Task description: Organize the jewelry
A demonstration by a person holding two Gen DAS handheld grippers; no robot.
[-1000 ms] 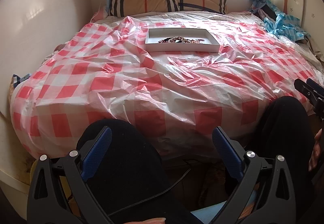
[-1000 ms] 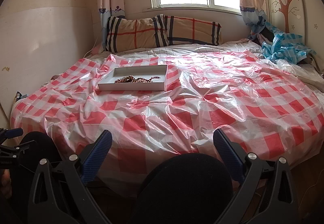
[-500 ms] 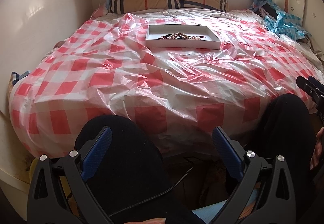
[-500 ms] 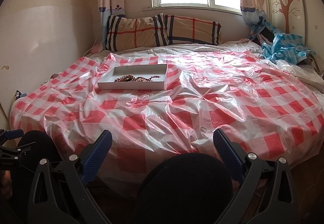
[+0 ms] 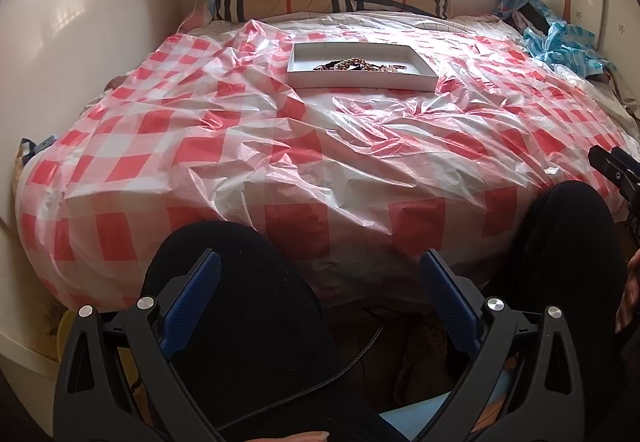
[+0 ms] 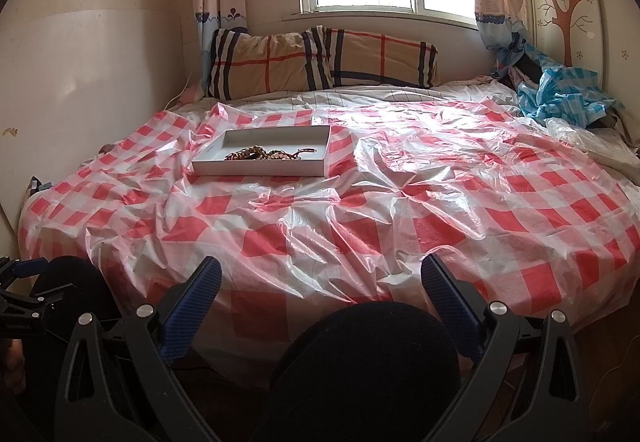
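A shallow white tray (image 5: 362, 84) (image 6: 256, 167) lies on the bed, far ahead of both grippers. Brown bead bracelets (image 5: 352, 65) (image 6: 264, 153) lie tangled inside it. My left gripper (image 5: 320, 266) is open, held low over a person's black-clad knee (image 5: 240, 282), nothing between its blue pads. My right gripper (image 6: 320, 270) is open too, above the other knee (image 6: 372, 354), and empty. The right gripper's tip (image 5: 612, 166) shows at the right edge of the left wrist view. The left gripper's body (image 6: 24, 294) shows at the left edge of the right wrist view.
A red-and-white checked plastic sheet (image 5: 280, 146) (image 6: 400, 210) covers the bed, wrinkled. Striped pillows (image 6: 320, 60) lean against the far wall under a window. Blue checked cloth (image 6: 560, 94) is bunched at the far right. A wall (image 5: 80, 42) borders the bed's left side.
The left wrist view has tilted slightly, so the tray sits a little higher in frame. Both grippers stay open over the knees; the right barely moved.
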